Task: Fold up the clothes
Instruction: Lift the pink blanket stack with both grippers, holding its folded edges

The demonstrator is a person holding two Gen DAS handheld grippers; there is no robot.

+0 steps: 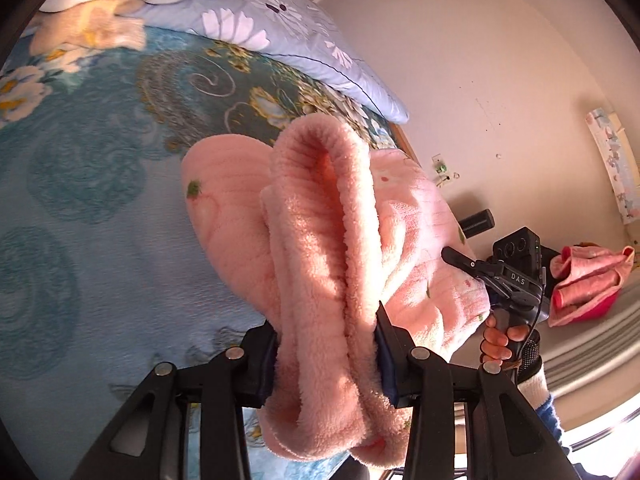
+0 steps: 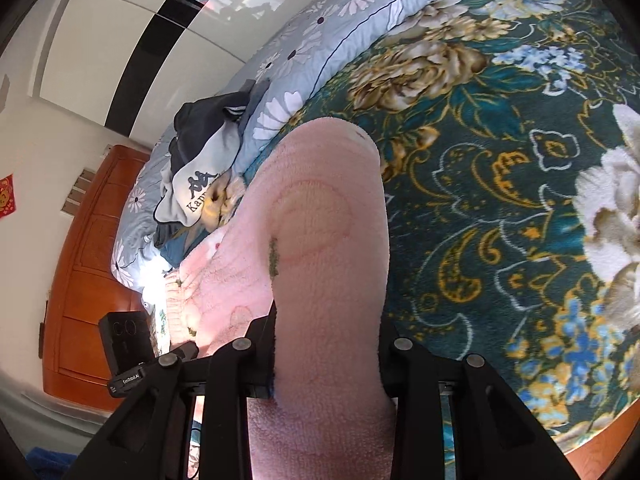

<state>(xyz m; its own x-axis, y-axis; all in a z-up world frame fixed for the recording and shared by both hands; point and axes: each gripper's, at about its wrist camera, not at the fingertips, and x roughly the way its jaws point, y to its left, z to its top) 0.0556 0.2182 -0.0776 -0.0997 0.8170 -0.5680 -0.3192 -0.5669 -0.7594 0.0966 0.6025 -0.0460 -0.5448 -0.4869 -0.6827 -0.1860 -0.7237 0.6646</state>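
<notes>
Between the black jaws of the left gripper point(image 1: 326, 354), a bunched thickness of a pink fleece garment point(image 1: 320, 240) is clamped, several plush layers being pinched together; between the jaws of the right gripper point(image 2: 330, 356), another part of the same garment point(image 2: 328, 240) is gripped as a smooth doubled band. The garment is held raised above the bed, apparently clear of it, though the underside is not shown. Its fabric is recorded as thick, soft and ribbed, pale pink, with small green and red printed motifs and a faint circular outline. Folding is judged to be partly done: layers are already doubled over, but nothing is yet laid flat or squared, so the final folds and setting down remain. Beneath, a teal floral blanket point(image 1: 100, 200) is spread. Farther off, a lilac daisy-print quilt point(image 1: 280, 28) is noted, with a dark and white printed garment point(image 2: 196, 176) heaped upon it, unfolded.
</notes>
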